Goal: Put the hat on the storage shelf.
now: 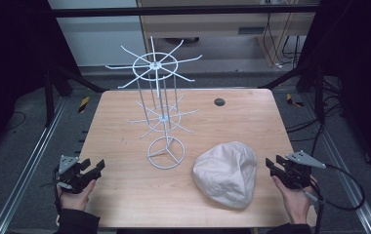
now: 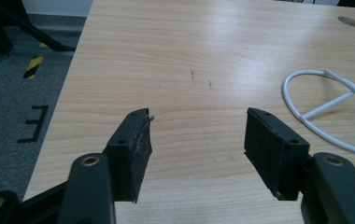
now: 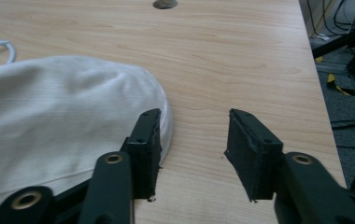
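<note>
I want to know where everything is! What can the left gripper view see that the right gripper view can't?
Left gripper view alone: most of the rack's white ring base, and the left gripper with open, empty jaws. Right gripper view alone: the cream hat beside the open right gripper. Both share the wooden table and its small dark disc.

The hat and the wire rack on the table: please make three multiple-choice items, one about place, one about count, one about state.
1. Where does the hat lie?
A. near the right tool
B. on the rack
C. on the floor

2. How many tiers of hooks has the rack?
A. one
B. two
C. four

3. How are the right tool's jaws?
A. shut on the hat
B. shut on the rack
C. open, holding nothing

Answers:
1 A, the hat rests on the table beside that tool.
2 B, one upper ring, one lower.
3 C, bare wood shows between the jaws.
</note>
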Demonstrator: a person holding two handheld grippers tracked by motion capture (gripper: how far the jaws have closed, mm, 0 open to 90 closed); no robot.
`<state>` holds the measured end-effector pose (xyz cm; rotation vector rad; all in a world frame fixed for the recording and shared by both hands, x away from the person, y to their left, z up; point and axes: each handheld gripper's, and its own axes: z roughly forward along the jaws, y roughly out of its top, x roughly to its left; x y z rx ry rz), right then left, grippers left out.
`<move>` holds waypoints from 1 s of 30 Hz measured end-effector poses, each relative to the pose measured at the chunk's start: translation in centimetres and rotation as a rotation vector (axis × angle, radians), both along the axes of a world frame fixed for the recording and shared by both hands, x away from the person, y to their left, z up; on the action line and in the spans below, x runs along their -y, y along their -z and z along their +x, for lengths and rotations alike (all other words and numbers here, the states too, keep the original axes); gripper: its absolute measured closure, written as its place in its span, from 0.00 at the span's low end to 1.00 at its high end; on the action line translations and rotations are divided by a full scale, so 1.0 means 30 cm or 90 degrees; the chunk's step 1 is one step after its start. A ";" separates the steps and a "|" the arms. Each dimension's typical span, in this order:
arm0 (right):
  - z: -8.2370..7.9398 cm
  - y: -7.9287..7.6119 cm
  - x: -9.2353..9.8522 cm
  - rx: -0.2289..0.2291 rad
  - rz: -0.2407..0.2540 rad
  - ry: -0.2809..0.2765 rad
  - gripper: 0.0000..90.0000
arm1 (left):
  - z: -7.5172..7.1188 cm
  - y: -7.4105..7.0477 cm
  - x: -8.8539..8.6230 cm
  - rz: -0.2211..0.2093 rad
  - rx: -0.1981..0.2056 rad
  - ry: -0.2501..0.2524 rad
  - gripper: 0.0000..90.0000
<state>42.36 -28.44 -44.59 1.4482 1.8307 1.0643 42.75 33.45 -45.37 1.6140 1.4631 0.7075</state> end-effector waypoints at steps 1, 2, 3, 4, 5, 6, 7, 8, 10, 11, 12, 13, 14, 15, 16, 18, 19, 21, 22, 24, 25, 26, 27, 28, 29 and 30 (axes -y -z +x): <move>0.000 0.000 0.000 0.000 0.000 0.000 0.63 | -0.002 -0.001 0.003 0.004 0.002 -0.001 0.46; -0.003 -0.006 -0.001 0.002 -0.002 -0.006 0.63 | -0.004 -0.002 0.007 0.009 0.003 -0.002 0.46; -0.010 -0.019 -0.003 0.005 -0.004 -0.015 0.64 | -0.006 -0.002 0.008 0.012 0.003 -0.002 0.46; -0.015 -0.026 -0.004 0.007 -0.004 -0.020 0.64 | -0.008 -0.003 0.011 0.014 0.003 -0.001 0.47; -0.025 -0.038 -0.004 0.003 -0.001 -0.028 0.65 | -0.010 -0.003 0.012 0.015 0.003 -0.001 0.47; -0.032 -0.044 -0.003 0.005 -0.002 -0.032 0.66 | -0.011 -0.003 0.013 0.017 0.003 -0.001 0.47; -0.042 -0.051 -0.002 0.002 0.003 -0.036 0.68 | -0.013 -0.004 0.013 0.018 0.003 0.000 0.48; -0.050 -0.055 0.001 0.002 0.001 -0.043 0.70 | -0.014 -0.005 0.013 0.017 0.004 0.001 0.49; -0.067 -0.064 0.002 -0.005 0.004 -0.055 0.77 | -0.017 -0.008 0.014 0.020 0.008 0.006 0.51; -0.074 -0.069 0.001 -0.013 0.007 -0.063 0.79 | -0.018 -0.009 0.014 0.025 0.009 0.007 0.52; -0.079 -0.071 0.000 -0.014 0.003 -0.073 0.83 | -0.020 -0.010 0.014 0.024 0.010 0.010 0.53; -0.088 -0.077 -0.004 -0.019 0.007 -0.085 0.86 | -0.020 -0.011 0.015 0.022 0.010 0.011 0.54; -0.093 -0.081 -0.009 -0.022 0.008 -0.098 0.89 | -0.020 -0.011 0.015 0.024 0.010 0.012 0.55; -0.096 -0.083 -0.014 -0.024 0.008 -0.108 0.92 | -0.020 -0.010 0.016 0.025 0.008 0.014 0.56; -0.101 -0.087 -0.023 -0.028 0.007 -0.120 0.94 | -0.019 -0.009 0.017 0.024 0.004 0.016 0.56; -0.112 -0.093 -0.042 -0.036 -0.002 -0.148 0.99 | -0.018 -0.007 0.019 0.026 -0.005 0.027 0.58; -0.117 -0.096 -0.054 -0.036 -0.007 -0.162 1.00 | -0.018 -0.007 0.021 0.027 -0.007 0.028 0.59; -0.132 -0.105 -0.074 -0.043 -0.005 -0.189 1.00 | -0.017 -0.007 0.023 0.028 -0.009 0.032 0.61; -0.140 -0.111 -0.083 -0.044 0.000 -0.201 1.00 | -0.017 -0.007 0.024 0.030 -0.009 0.034 0.62; -0.157 -0.119 -0.100 -0.044 0.002 -0.219 1.00 | -0.018 -0.008 0.025 0.033 -0.009 0.035 0.63; -0.165 -0.123 -0.108 -0.045 0.003 -0.229 1.00 | -0.018 -0.008 0.026 0.037 -0.009 0.034 0.64; -0.173 -0.127 -0.117 -0.046 0.007 -0.239 1.00 | -0.018 -0.008 0.027 0.038 -0.009 0.033 0.64; -0.180 -0.130 -0.127 -0.048 0.005 -0.250 1.00 | -0.018 -0.008 0.028 0.040 -0.009 0.033 0.64; -0.185 -0.132 -0.135 -0.048 0.002 -0.259 1.00 | -0.017 -0.007 0.030 0.044 -0.009 0.033 0.64; -0.191 -0.135 -0.149 -0.047 -0.004 -0.275 1.00 | -0.017 -0.007 0.032 0.047 -0.011 0.032 0.64; -0.194 -0.137 -0.157 -0.048 -0.003 -0.284 1.00 | -0.017 -0.006 0.033 0.053 -0.011 0.033 0.64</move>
